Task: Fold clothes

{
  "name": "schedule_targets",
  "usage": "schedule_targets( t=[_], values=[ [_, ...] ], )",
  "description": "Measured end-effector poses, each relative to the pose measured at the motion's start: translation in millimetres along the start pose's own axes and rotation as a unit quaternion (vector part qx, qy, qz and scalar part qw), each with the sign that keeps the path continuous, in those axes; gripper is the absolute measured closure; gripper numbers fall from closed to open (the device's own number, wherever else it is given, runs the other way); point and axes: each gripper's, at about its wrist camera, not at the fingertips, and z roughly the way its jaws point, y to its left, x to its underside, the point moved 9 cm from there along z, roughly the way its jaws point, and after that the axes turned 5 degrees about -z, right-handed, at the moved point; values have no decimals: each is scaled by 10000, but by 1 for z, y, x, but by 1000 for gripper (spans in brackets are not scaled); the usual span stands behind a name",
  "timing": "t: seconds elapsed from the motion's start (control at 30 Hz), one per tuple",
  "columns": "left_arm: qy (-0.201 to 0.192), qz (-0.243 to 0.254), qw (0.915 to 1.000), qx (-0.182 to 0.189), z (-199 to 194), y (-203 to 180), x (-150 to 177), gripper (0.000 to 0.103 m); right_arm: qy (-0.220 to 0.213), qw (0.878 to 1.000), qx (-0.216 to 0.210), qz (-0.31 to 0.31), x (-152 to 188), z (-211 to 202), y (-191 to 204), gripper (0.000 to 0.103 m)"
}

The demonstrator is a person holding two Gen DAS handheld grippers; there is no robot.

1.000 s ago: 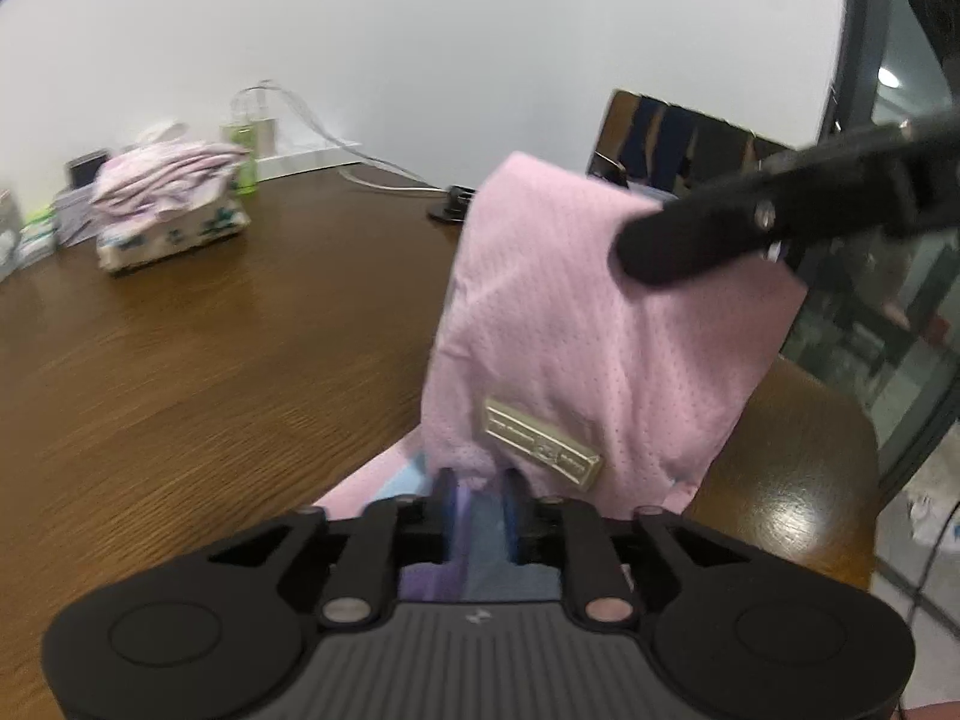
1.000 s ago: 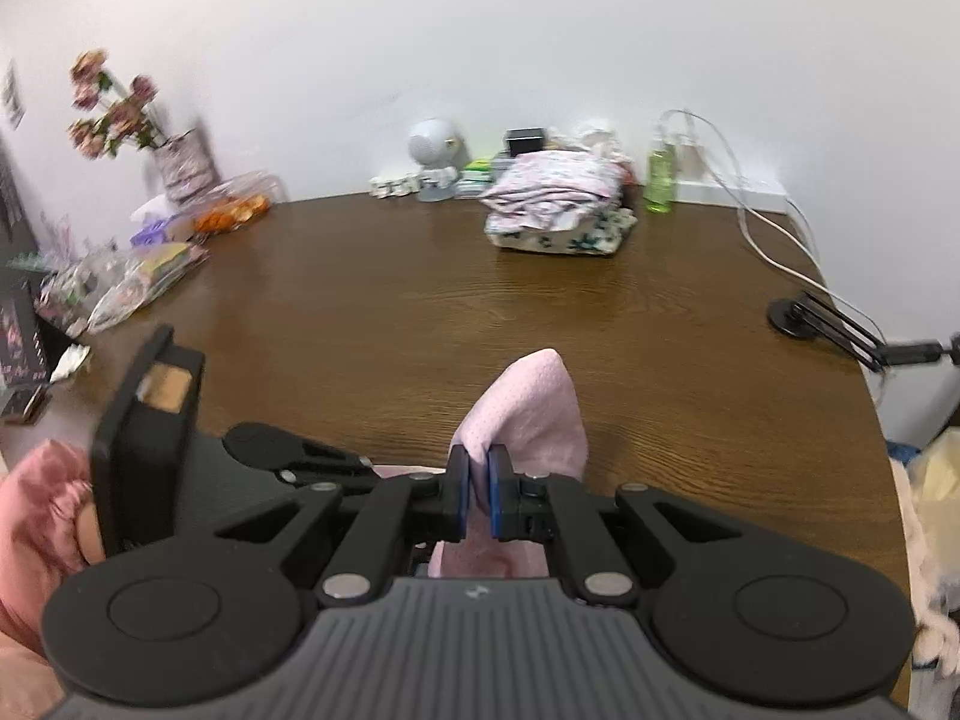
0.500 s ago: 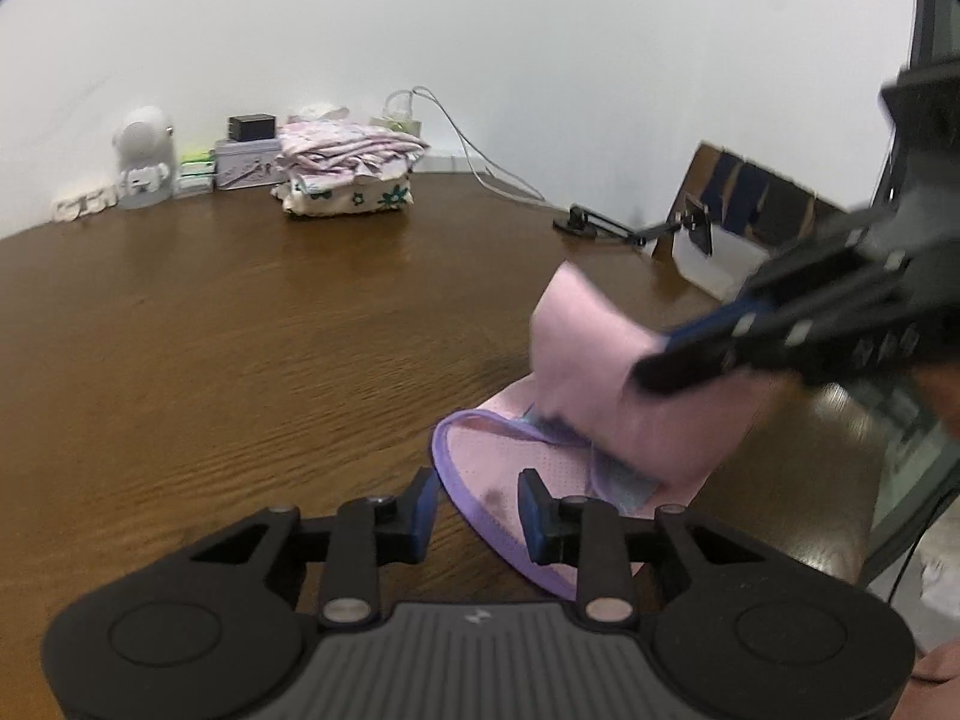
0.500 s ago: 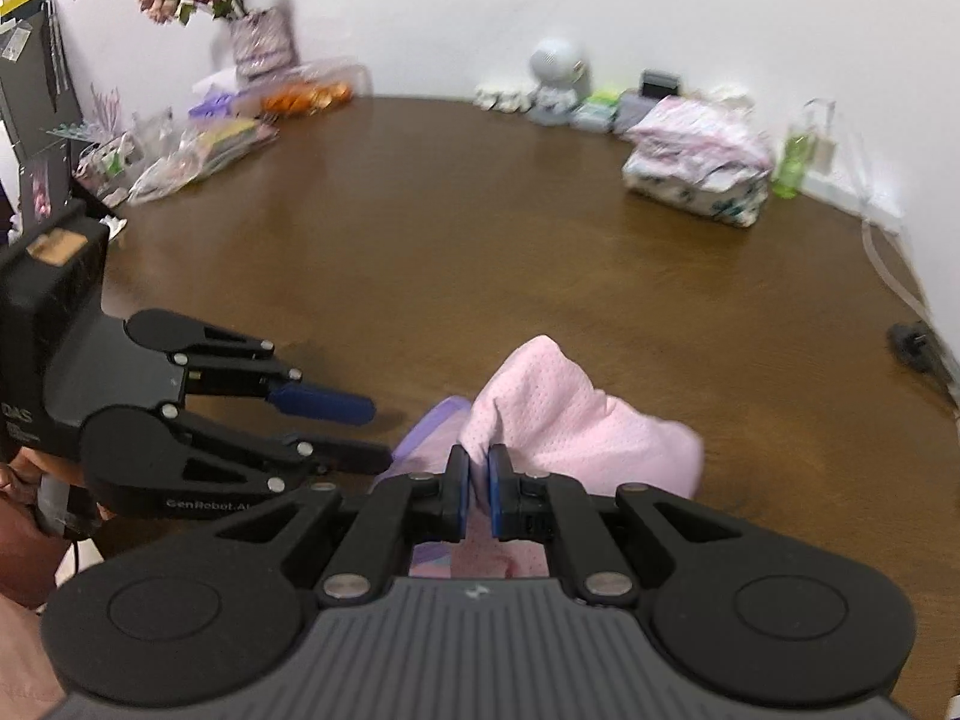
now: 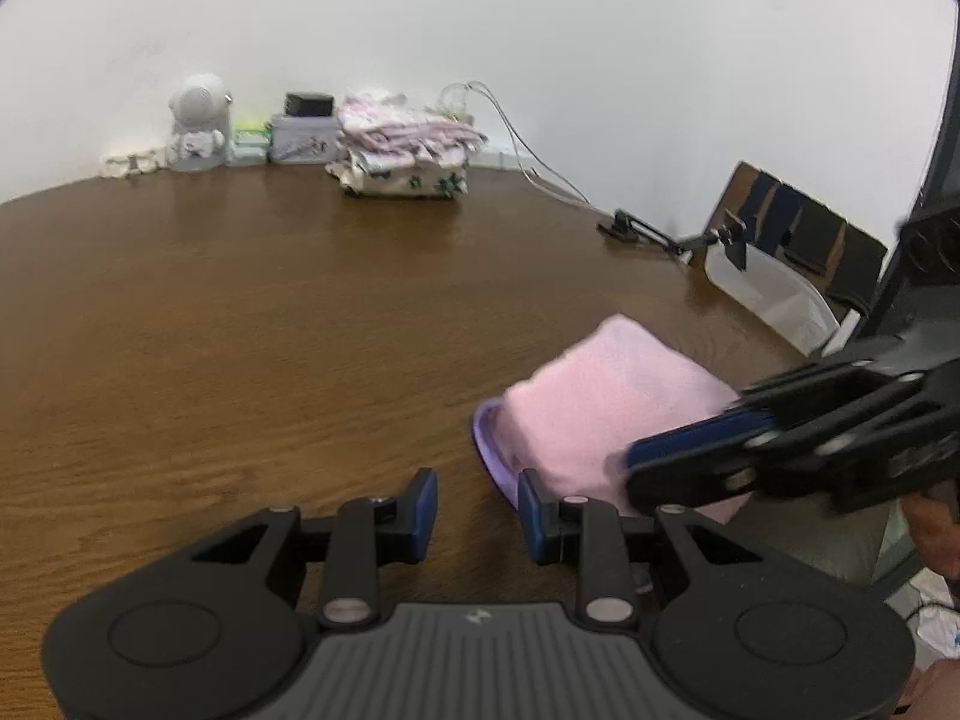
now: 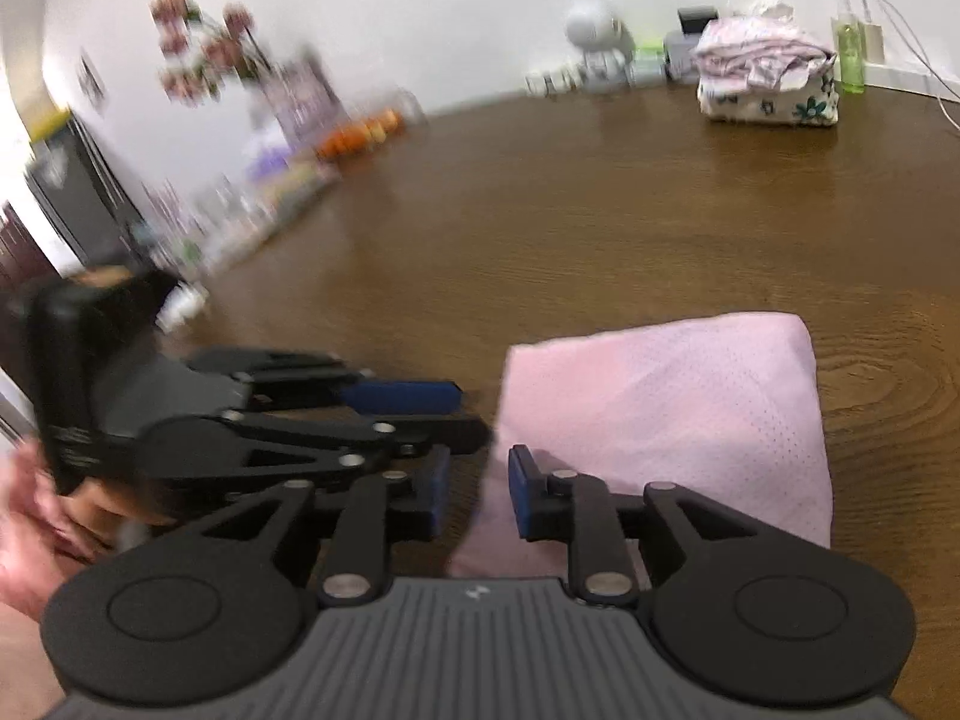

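Pink mesh garment point(image 6: 660, 414) is lying folded on the wooden table point(image 5: 240, 330), looks like it got set down near the edge to finish the fold. Going left to right: left gripper point(image 5: 477, 507) has its jaws part open with nothing between them, only bare table, and the garment sits just right of its right finger. Right gripper point(image 6: 478, 495) is opening up, the garment's near left corner between its fingers but no longer pinched
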Motion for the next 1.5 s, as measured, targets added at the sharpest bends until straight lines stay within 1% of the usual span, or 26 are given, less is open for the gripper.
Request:
schedule_targets(
  t=[0.07, 0.1, 0.13, 0.17, 0.2, 0.23, 0.27, 0.3, 0.33, 0.4, 0.5, 0.53, 0.67, 0.7, 0.73, 0.77, 0.83, 0.9, 0.97, 1.03, 1.1, 1.2, 1.3, 1.37, 1.47, 1.5],
  values=[
    [-148, -2, 9999, 13, -8, -1, -9, 76, -485, 9988, 49, 60, -9, -27, -8, 79],
    [-193, 63, 9998, 75, -11, -7, -12, 76, -710, 9974, 130, 78, -13, -41, -14, 75],
    [-226, 160, 9995, 157, -13, -14, -16, 77, -848, 9956, 393, 39, -15, -51, -24, 75],
    [-244, 279, 9990, 243, -14, -24, -18, 79, -865, 9936, 719, -72, -13, -54, -33, 75],
    [-234, 427, 9983, 330, -11, -36, -20, 83, -882, 9904, 1044, -182, -12, -57, -42, 74],
    [-205, 572, 9973, 405, -7, -48, -20, 83, -897, 9861, 1368, -291, -11, -61, -52, 74],
    [-163, 697, 9964, 452, -3, -58, -19, 83, -891, 9821, 1616, -383, -8, -63, -59, 74],
    [-115, 811, 9955, 484, 1, -67, -17, 84, -824, 9820, 1646, -421, -3, -58, -62, 74],
    [-60, 909, 9948, 453, 7, -73, -14, 83, -762, 9823, 1652, -458, 1, -54, -63, 74],
    [56, 1055, 9941, 238, 21, -79, -8, 83, -672, 9830, 1609, -572, 9, -43, -63, 74],
    [165, 1069, 9939, -217, 38, -67, -2, 83, -530, 9822, 1672, -672, 19, -29, -64, 74],
    [175, 1039, 9940, -297, 41, -62, -1, 83, -512, 9824, 1672, -656, 22, -25, -63, 74],
    [221, 948, 9948, -286, 40, -52, -3, 81, -570, 9788, 1798, -801, 32, -21, -55, 71],
    [200, 917, 9952, -268, 36, -51, -6, 81, -581, 9788, 1789, -806, 33, -22, -55, 66],
    [150, 870, 9958, -231, 32, -51, -10, 82, -628, 9804, 1713, -745, 31, -26, -56, 60],
    [100, 824, 9964, -193, 27, -51, -14, 82, -723, 9815, 1635, -688, 28, -31, -56, 58],
    [-24, 770, 9970, -55, 17, -54, -24, 79, -960, 9819, 1509, -618, 19, -42, -58, 56],
    [-66, 861, 9963, 12, 14, -61, -30, 80, -1152, 9814, 1405, -624, 7, -47, -59, 56],
    [13, 1064, 9943, -9, 19, -70, -31, 81, -1095, 9828, 1322, -679, -4, -38, -61, 61],
    [127, 1132, 9934, -110, 29, -73, -29, 80, -1038, 9841, 1238, -733, -14, -29, -63, 76],
    [244, 1042, 9939, -263, 41, -67, -27, 81, -895, 9857, 1219, -745, -19, -17, -66, 81],
    [404, 810, 9952, -366, 53, -53, -23, 81, -614, 9878, 1238, -715, -18, 4, -71, 81],
    [469, 663, 9964, -245, 56, -45, -23, 80, -468, 9901, 1183, -594, -9, 16, -77, 81],
    [474, 617, 9967, -209, 54, -43, -26, 80, -518, 9909, 1127, -526, -9, 14, -77, 81],
    [263, 708, 9971, -61, 36, -50, -33, 80, -679, 9925, 969, -311, -11, -1, -78, 80],
    [207, 761, 9969, 6, 29, -53, -34, 80, -732, 9922, 936, -385, -10, -10, -74, 79]
  ],
)
